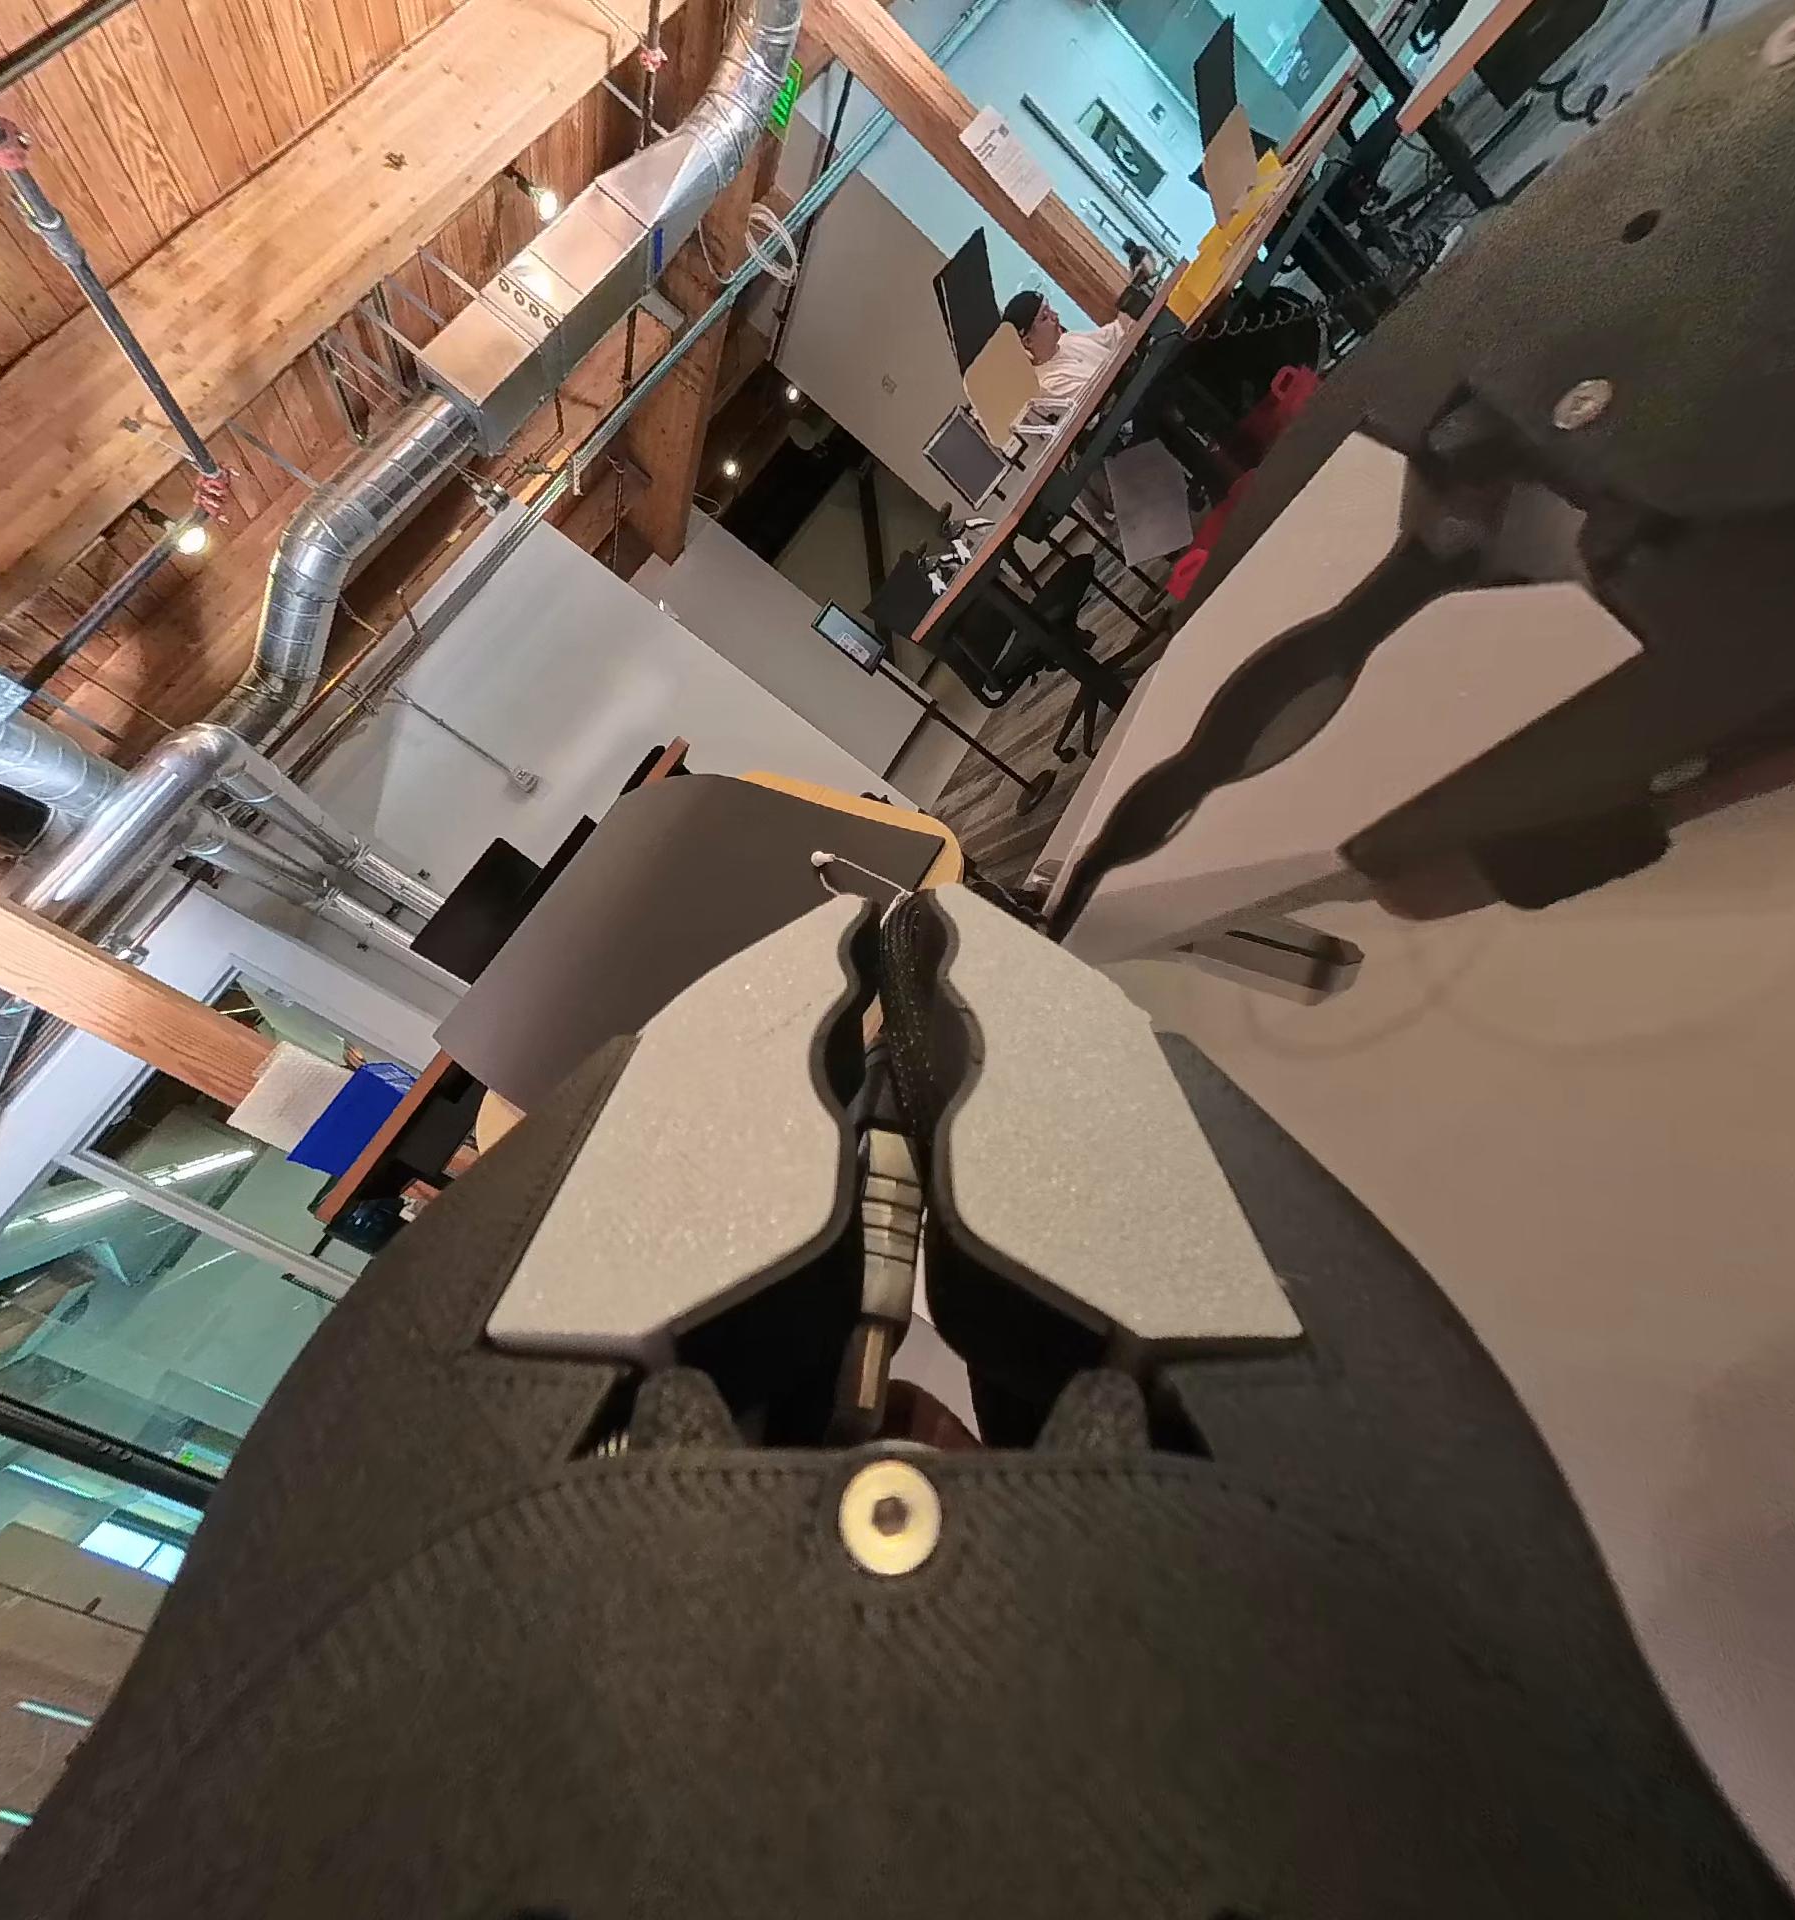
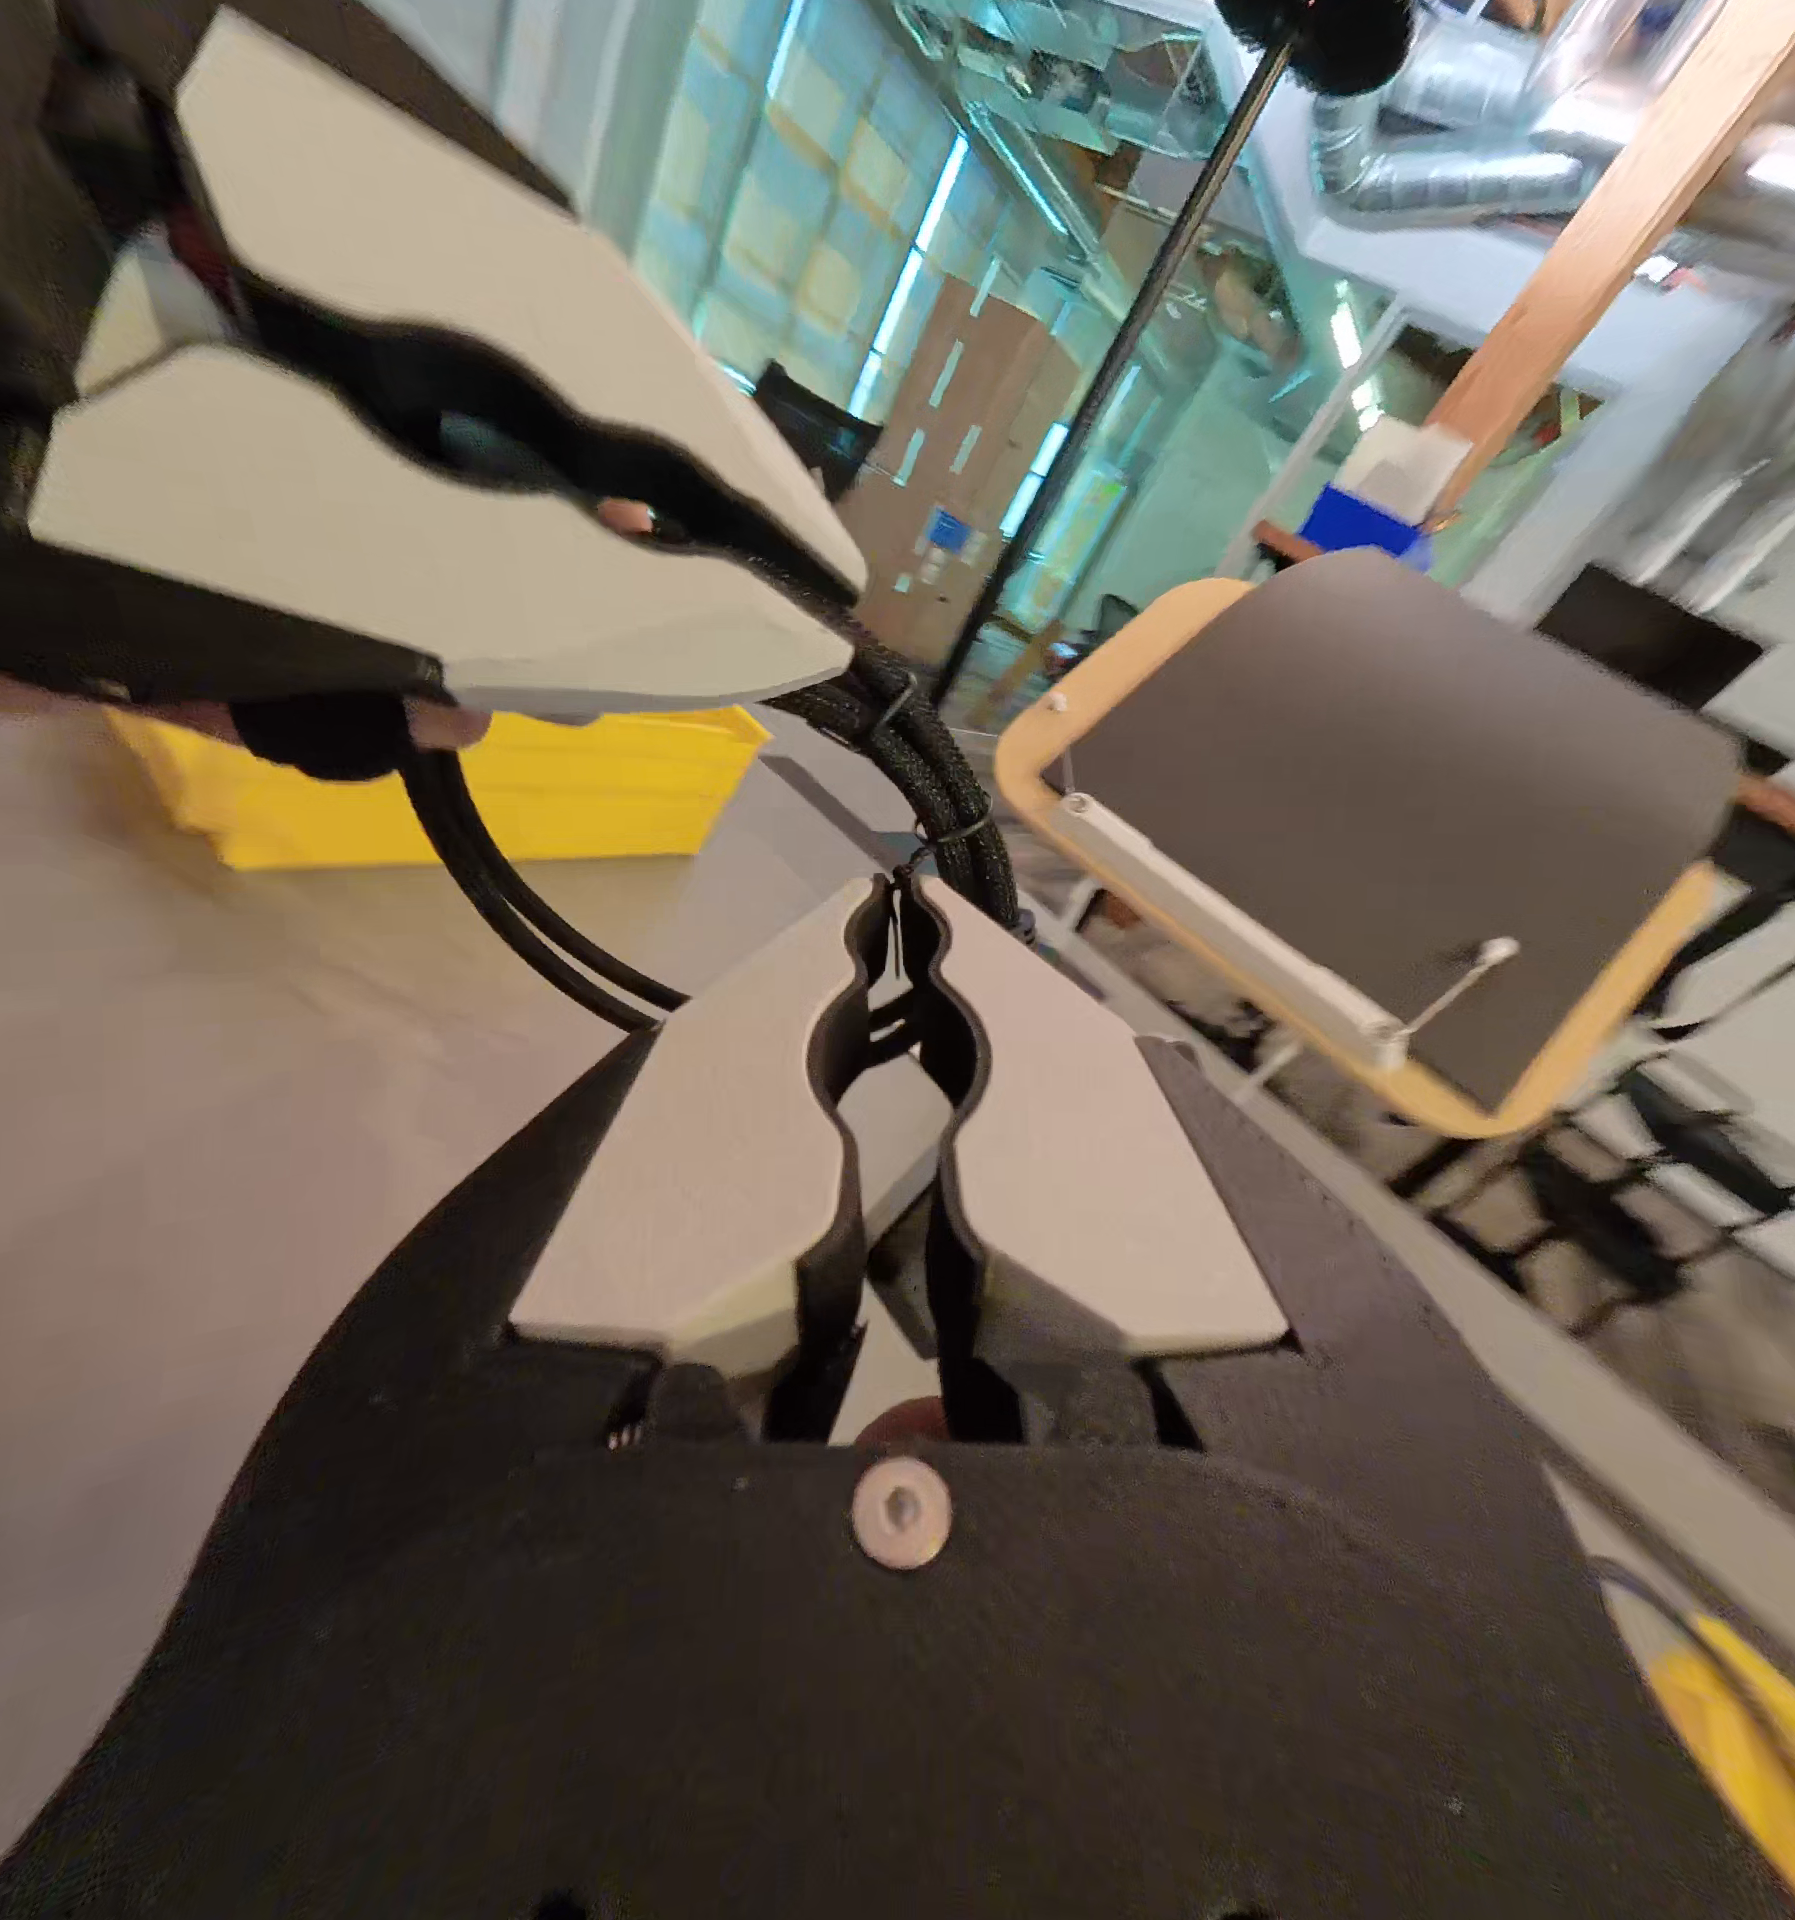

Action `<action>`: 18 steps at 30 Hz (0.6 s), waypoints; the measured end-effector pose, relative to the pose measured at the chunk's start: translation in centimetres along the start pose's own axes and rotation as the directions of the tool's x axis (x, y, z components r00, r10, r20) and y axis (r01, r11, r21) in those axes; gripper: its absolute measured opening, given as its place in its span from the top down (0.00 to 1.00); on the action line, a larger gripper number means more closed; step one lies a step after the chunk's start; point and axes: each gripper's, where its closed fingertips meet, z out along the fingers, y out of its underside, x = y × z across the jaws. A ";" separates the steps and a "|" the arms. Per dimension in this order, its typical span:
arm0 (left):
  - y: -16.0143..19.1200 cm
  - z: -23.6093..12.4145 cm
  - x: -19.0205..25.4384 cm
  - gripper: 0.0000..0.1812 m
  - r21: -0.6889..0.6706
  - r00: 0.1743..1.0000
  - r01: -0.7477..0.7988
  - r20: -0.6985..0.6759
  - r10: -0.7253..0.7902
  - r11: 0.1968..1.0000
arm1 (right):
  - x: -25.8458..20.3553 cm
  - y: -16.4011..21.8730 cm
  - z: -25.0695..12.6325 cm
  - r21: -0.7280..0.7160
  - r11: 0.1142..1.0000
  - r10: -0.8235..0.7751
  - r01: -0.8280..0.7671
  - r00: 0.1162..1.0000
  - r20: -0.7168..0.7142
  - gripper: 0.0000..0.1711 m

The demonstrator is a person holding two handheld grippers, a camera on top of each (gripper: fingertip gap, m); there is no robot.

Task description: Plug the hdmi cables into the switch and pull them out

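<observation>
clamping nearly closed, the left gripper (image 1: pixel 898 914) grips a black braided hdmi cable (image 1: pixel 908 1023), its metal plug (image 1: pixel 888 1226) pointing back between the fingers. the right gripper (image 2: pixel 898 888), jaws almost together above the grey table (image 2: pixel 145 1039), pinches a thin black cable tie (image 2: pixel 891 935) on the bundled cable.

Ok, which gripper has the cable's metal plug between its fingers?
The left gripper: the silver plug lies between its closed fingers, braided cable leading out past the tips. The right gripper pinches only a thin black strand.
</observation>
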 end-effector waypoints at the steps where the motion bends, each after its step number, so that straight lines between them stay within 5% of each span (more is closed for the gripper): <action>1: 0.0 0.0 0.0 0.97 0.001 1.000 0.001 0.000 -0.001 1.000 | -0.1 -0.1 -0.1 0.014 0.998 0.069 -0.069 0.997 0.034 1.00; 6: -0.2 0.0 0.1 0.97 0.005 1.000 -0.002 0.001 0.002 1.000 | -0.8 -0.7 -0.4 0.060 0.898 0.414 -0.436 0.883 0.220 1.00; 9: -0.5 -0.2 0.0 0.97 0.022 1.000 0.004 0.009 -0.004 1.000 | -1.2 -1.9 -0.8 0.040 0.669 0.670 -0.742 0.625 0.400 1.00; 12: -0.5 -0.2 0.0 0.97 0.024 1.000 0.005 0.003 -0.005 1.000 | -1.3 -2.1 -0.9 0.021 0.579 0.721 -0.815 0.523 0.454 1.00; 14: -0.4 -0.2 0.1 0.97 0.017 1.000 -0.005 -0.001 0.005 1.000 | -1.5 -1.6 -0.6 0.017 0.622 0.703 -0.783 0.568 0.429 1.00; 18: 0.2 0.0 0.0 0.97 0.003 1.000 0.010 -0.005 -0.010 1.000 | -0.7 -0.6 -0.4 0.052 0.891 0.431 -0.452 0.875 0.220 0.97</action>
